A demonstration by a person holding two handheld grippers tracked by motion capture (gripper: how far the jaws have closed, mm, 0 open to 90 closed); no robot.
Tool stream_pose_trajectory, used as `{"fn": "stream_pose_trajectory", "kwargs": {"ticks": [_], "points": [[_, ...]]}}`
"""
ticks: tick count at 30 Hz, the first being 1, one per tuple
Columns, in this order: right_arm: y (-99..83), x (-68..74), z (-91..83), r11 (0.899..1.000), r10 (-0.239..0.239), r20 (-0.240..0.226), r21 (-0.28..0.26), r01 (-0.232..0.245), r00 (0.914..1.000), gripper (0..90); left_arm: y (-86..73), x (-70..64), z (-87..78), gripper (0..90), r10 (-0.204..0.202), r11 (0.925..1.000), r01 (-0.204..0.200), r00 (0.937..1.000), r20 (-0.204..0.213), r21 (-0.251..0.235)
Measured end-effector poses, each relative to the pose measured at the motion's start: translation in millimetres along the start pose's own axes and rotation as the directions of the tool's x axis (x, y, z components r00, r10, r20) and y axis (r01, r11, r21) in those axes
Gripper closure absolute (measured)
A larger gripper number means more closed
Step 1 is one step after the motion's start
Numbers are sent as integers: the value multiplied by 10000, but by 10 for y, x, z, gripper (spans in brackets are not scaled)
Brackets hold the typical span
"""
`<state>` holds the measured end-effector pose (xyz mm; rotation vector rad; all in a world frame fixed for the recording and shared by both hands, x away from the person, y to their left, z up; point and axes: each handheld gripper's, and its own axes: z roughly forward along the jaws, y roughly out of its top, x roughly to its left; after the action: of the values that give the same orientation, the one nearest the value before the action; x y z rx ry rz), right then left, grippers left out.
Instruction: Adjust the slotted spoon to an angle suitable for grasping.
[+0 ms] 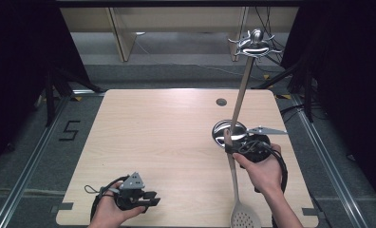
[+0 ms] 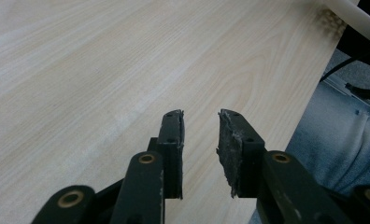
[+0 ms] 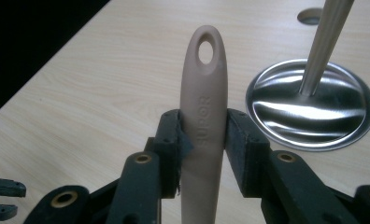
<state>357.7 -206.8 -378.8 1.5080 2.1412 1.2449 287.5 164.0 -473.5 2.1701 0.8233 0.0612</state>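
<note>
The slotted spoon (image 1: 235,180) lies at the table's (image 1: 167,142) right, just before the rack stand's base (image 1: 224,132)

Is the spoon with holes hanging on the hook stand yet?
No. The right gripper is shut on the slotted spoon's handle, beside the hook stand, apart from its hooks.

Table (image 1: 153,133): light wood-grain top, rounded corners, bare across its left half.
Cable port (image 1: 221,101): small grey round cap set in the tabletop, at 1 o'clock from the table's middle, near the far edge.
Utensil stand (image 1: 240,95): polished round steel base on the table at 3 o'clock, thin pole rising to a crown of curved hooks.
Floor marking (image 1: 70,130): black "5" on grey carpet, at 9 o'clock off the table.
Floor rails (image 1: 328,161): metal tracks along both sides.
Cables (image 1: 271,71): loose on the floor at 1 o'clock.
</note>
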Motion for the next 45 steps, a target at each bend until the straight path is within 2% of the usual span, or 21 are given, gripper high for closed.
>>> {"fn": "stream_pose_trajectory", "kwargs": {"ticks": [1, 2, 4, 5, 6, 9, 11, 14, 15, 16, 17, 18, 28, 29, 30, 32, 35, 36, 39, 43, 45], "points": [[-10, 26, -34, 9997, 243, -62, -90, -243, 9997, 675, 1, 0, -1, 695, 9, 10000, -9, 10000, -12, -16], [-18, -1, -62, 9989, -158, -94, -436, 154, 9998, 676, 1, 0, -1, 695, 8, 10000, -8, 10000, -16, -27], [-44, 35, -152, 9968, 196, -111, -768, -204, 9997, 676, 2, -1, -1, 695, 11, 10000, -11, 10000, -19, -36], [-44, 16, -169, 9958, -90, 22, -908, 91, 10000, 676, 2, -2, -1, 695, 9, 10000, -9, 10000, -23, -37], [-51, 33, -194, 9952, 133, -84, -974, -141, 9999, 676, 3, -3, -1, 695, 15, 10000, -15, 10000, -20, -42], [-62, 12, -259, 9905, -100, -121, -1374, 83, 9999, 676, 0, -12, 1, 695, -178, 9998, 178, 9998, 10, -46], [-82, 36, -285, 9844, 155, -222, -1748, -192, 9996, 676, 1, -17, 2, 695, -230, 9997, 230, 9997, 22, -94], [-108, 0, -310, 9742, -435, -233, -2226, 372, 9988, 675, 0, -17, -4, 695, -169, 9998, 169, 9999, -29, -84], [-128, 23, -328, 9745, -100, -357, -2244, 18, 9993, 675, 0, -14, -6, 694, -140, 9999, 140, 9999, -29, -68], [-136, -12, -326, 9685, -532, -204, -2447, 466, 9984, 675, 0, -12, -8, 694, -108, 9999, 108, 9999, -60, -48], [-155, 3, -336, 9687, -182, -441, -2482, 67, 9989, 675, 1, -12, -10, 695, -95, 9999, 95, 9999, -68, -46], [-164, -12, -333, 9628, -319, -410, -2697, 197, 9987, 675, 1, -12, -11, 695, -93, 9999, 93, 9999, -69, -54], [-187, -12, -392, 9476, -826, -334, -3120, 681, 9960, 676, 2, -12, -14, 694, 45, 9999, -46, 10000, -37, -93], [-189, -7, -398, 9441, -850, -342, -3223, 695, 9958, 676, -2, -24, -8, 694, -175, 9997, 175, 9998, -17, -148], [-196, 10, -409, 9482, -662, -355, -3133, 518, 9972, 676, -2, -24, -7, 694, -179, 9997, 179, 9998, -20, -158], [-196, 3, -428, 9391, -883, -276, -3356, 740, 9957, 675, -2, -23, -7, 695, -182, 9997, 182, 9998, -19, -164], [-205, 23, -472, 9378, -747, -267, -3418, 611, 9968, 676, 3, -16, -14, 694, 7, 9999, -7, 10000, -40, -106], [-201, -1, -459, 9235, -1088, -141, -3715, 958, 9940, 675, 6, -6, -17, 694, 175, 9998, -176, 9998, -68, -63], [-209, 22, -508, 9226, -1042, -19, -3736, 960, 9946, 676, 6, -9, -19, 695, 160, 9998, -161, 9998, -69, -83], [-206, 51, -551, 9021, -1177, 296, -4148, 1193, 9926, 676, 3, -20, -16, 694, -63, 9999, 61, 9999, -91, -139], [-212, 71, -576, 8893, -1147, 574, -4390, 1283, 9917, 676, 9, -7, -22, 694, 193, 9998, -195, 9997, -116, -102]]}}
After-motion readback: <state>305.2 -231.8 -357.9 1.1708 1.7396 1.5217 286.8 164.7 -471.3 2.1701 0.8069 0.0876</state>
